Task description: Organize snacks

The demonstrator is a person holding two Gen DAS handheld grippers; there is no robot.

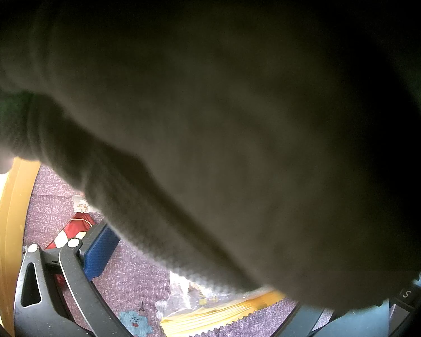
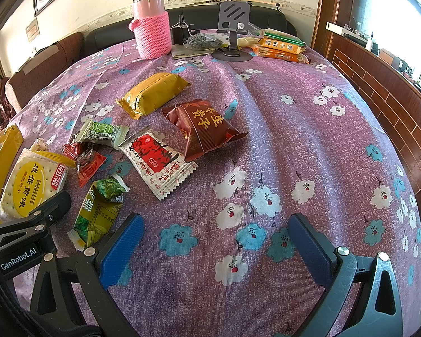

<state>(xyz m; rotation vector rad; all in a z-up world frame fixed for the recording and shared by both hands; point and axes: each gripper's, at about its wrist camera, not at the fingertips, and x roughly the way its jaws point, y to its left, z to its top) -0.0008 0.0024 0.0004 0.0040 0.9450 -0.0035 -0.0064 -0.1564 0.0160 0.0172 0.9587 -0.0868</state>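
In the right wrist view my right gripper [image 2: 216, 241] is open and empty, low over the purple flowered tablecloth [image 2: 308, 129]. Ahead to the left lie loose snacks: a gold packet [image 2: 154, 94], a dark red bag [image 2: 207, 129], a white and red packet [image 2: 158, 160], a green packet [image 2: 98, 213], small red packets [image 2: 88, 160], a pale green packet [image 2: 103, 133] and a round cracker pack [image 2: 32, 185]. The left gripper's body [image 2: 28, 224] shows at the left edge. In the left wrist view a dark sleeve [image 1: 224, 98] hides most; only the left blue pad [image 1: 101, 250] shows, near a yellow wrapper [image 1: 221, 314].
A pink flask [image 2: 151, 19], a phone stand [image 2: 233, 31], a clear bag [image 2: 205, 42] and orange cracker boxes [image 2: 280, 47] stand at the table's far edge. A yellow tray rim [image 1: 8, 224] lies left of the left gripper. A brick wall [image 2: 393, 106] runs along the right.
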